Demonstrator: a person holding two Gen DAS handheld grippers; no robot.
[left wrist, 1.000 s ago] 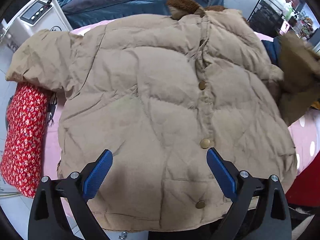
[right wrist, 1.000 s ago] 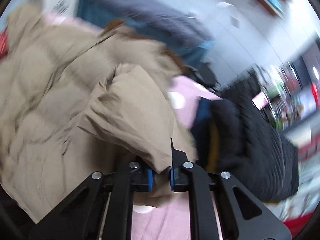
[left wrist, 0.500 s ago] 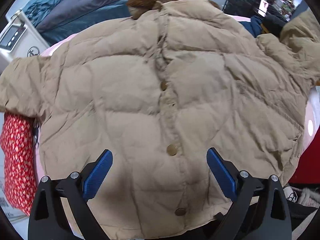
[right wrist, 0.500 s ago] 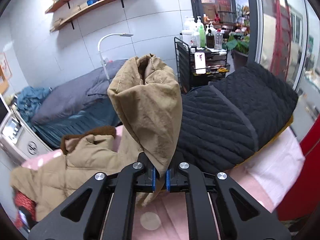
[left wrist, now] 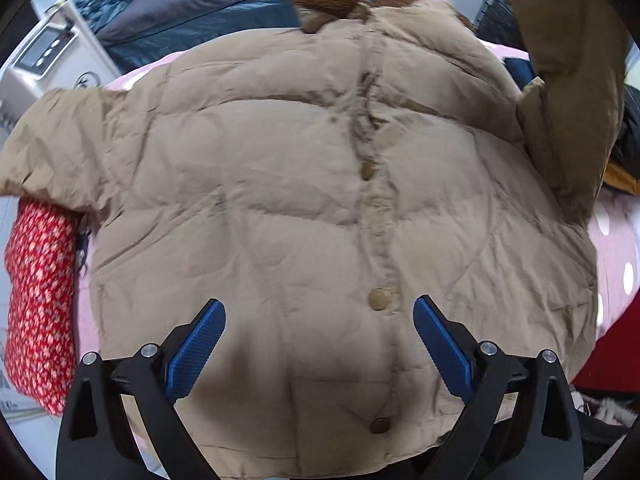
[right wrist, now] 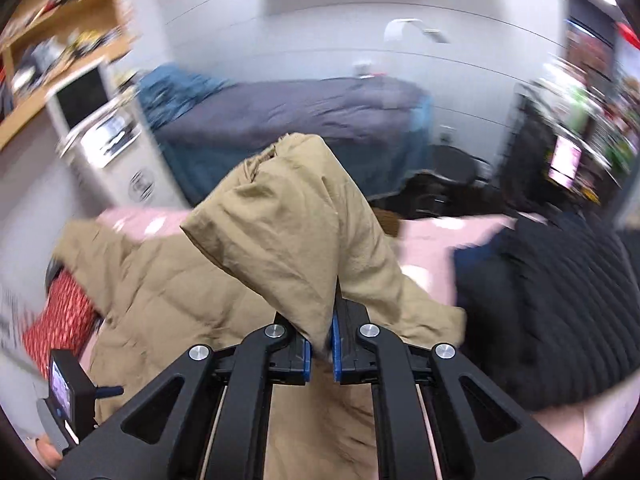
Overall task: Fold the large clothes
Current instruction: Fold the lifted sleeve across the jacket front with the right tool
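A large tan puffer jacket (left wrist: 304,208) with a brown fleece collar (left wrist: 332,0) lies front up on a pink dotted cover (left wrist: 616,248), snaps down its middle. My left gripper (left wrist: 318,344) is open and empty, hovering over the jacket's lower front near the hem. My right gripper (right wrist: 320,350) is shut on the jacket's right sleeve (right wrist: 292,240) and holds it lifted above the jacket body (right wrist: 168,304). The raised sleeve also shows in the left wrist view (left wrist: 572,92) at the upper right. The left sleeve (left wrist: 56,148) lies spread out to the left.
A red floral cloth (left wrist: 38,304) hangs at the left edge. A black quilted garment (right wrist: 560,304) lies right of the jacket. A grey-and-blue bed (right wrist: 288,116) and a white machine (left wrist: 52,56) stand behind. A black wire rack (right wrist: 560,152) is far right.
My right gripper has swung left with the sleeve, bringing it over the jacket body. The left gripper stays open over the lower front, shifted slightly.
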